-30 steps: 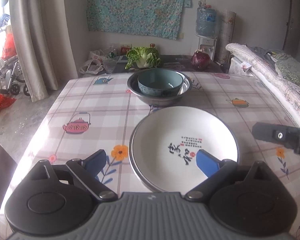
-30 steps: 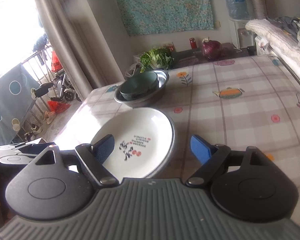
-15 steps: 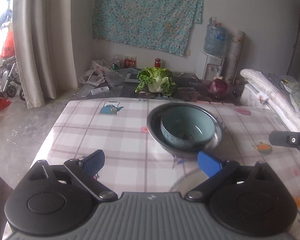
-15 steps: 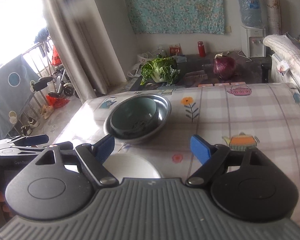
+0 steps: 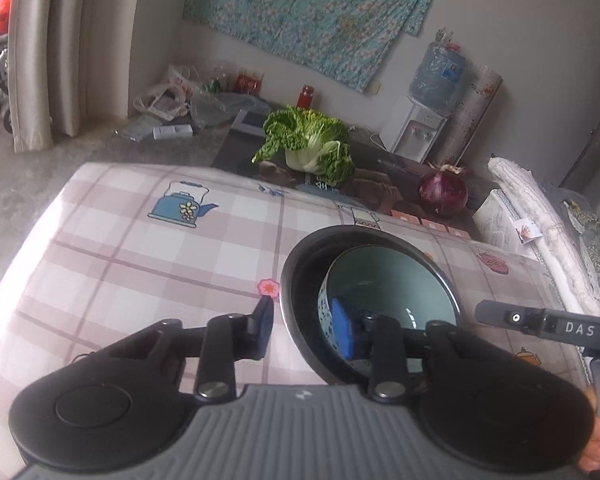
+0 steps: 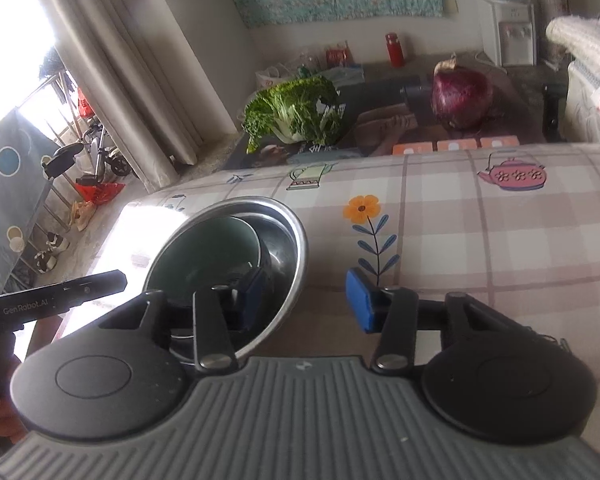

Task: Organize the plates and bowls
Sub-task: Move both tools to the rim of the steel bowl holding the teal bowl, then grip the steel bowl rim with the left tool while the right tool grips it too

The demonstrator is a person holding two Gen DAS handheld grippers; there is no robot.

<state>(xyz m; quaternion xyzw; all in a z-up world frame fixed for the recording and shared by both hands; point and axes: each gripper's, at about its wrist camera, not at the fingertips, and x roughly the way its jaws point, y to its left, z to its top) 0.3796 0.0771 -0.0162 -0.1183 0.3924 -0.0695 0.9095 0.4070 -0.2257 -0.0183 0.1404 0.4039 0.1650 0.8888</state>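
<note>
Meanwhile, on checked tablecloth point(image 5: 139, 256): steel basin point(image 5: 300, 264) with teal bowl point(image 5: 392, 280) nested inside. Left gripper point(image 5: 306, 330) straddling basin's near-left rim, one pad outside on the cloth side, other pad down between basin wall and bowl; jaws closing, pads not yet seen pressing the rim. Right gripper point(image 6: 304, 300) straddling the opposite rim of basin point(image 6: 287, 240), left pad inside beside bowl point(image 6: 203, 252), right pad outside over the cloth; jaws closing likewise, gap still showing.
</note>
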